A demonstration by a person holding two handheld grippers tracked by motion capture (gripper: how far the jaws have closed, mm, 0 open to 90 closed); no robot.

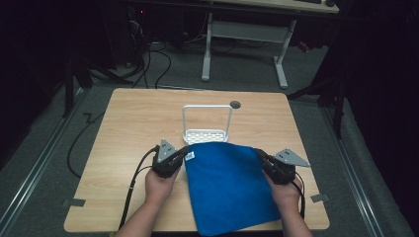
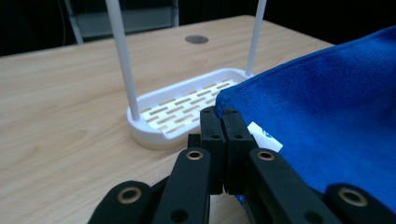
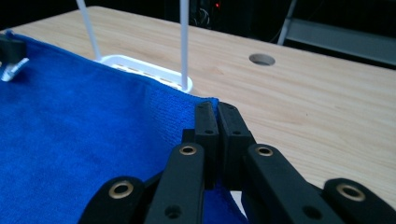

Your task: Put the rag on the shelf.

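A person seated at a wooden table [image 1: 128, 128] is holding a blue towel [image 1: 227, 185] by its two far corners, one two-jaw gripper in each hand. The left gripper [image 1: 185, 152] is clenching the towel's far left corner, its jaws pressed together on the hem just beside a small white label [image 2: 265, 136], as the left gripper view is showing. The right gripper [image 1: 259, 154] is pinching the far right corner, jaws closed tight on the fabric. The towel is lying spread flat across the near middle of the table, its near edge hanging over the table's front edge, its far edge reaching a white slotted rack [image 1: 206, 134] with a tall wire loop handle, and overlapping the rack's near rim. A round grommet hole [image 1: 235, 104] is sitting beyond the rack.
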